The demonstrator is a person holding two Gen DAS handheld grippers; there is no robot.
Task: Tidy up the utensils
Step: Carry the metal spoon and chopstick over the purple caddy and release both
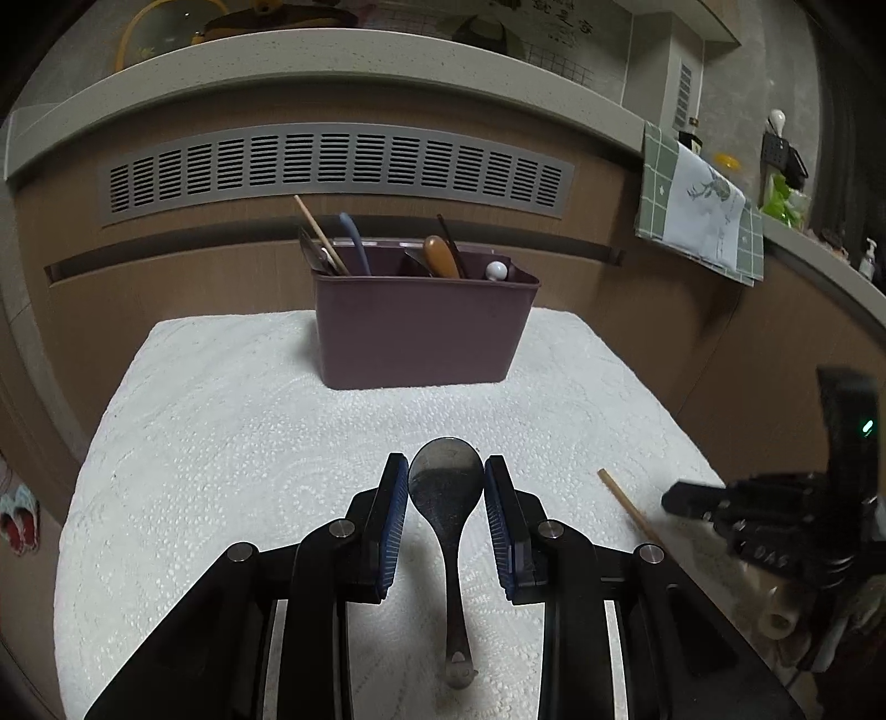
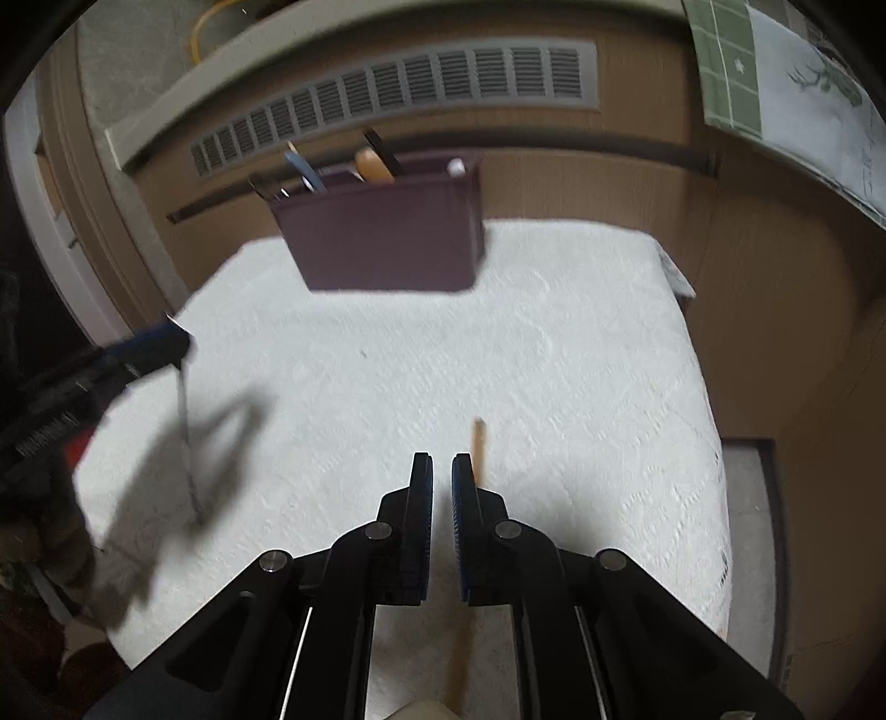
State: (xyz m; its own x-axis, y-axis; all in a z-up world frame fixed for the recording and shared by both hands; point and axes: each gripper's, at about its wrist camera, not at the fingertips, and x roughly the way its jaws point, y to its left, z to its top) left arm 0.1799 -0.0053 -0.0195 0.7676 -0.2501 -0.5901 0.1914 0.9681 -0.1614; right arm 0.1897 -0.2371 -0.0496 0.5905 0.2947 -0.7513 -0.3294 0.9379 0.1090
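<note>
Left gripper point(image 1: 446, 482) clamped on bowl of dull grey metal spoon point(image 1: 446, 487), lower centre of frame — handle hanging down. Stiff, light, slippery; better gripped at narrow neck. Right gripper point(image 2: 441, 471) nearly together, empty — thin wooden chopstick point(image 2: 477, 443) just beside.

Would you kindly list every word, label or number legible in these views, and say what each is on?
"DAG", roughly: faint pale letters on the right gripper housing, uncertain.
Dark characters on the wall at the top: cropped and too blurred to read.
Fine print on the towel by its deer drawing: too small to read.
Nothing else is legible.
</note>
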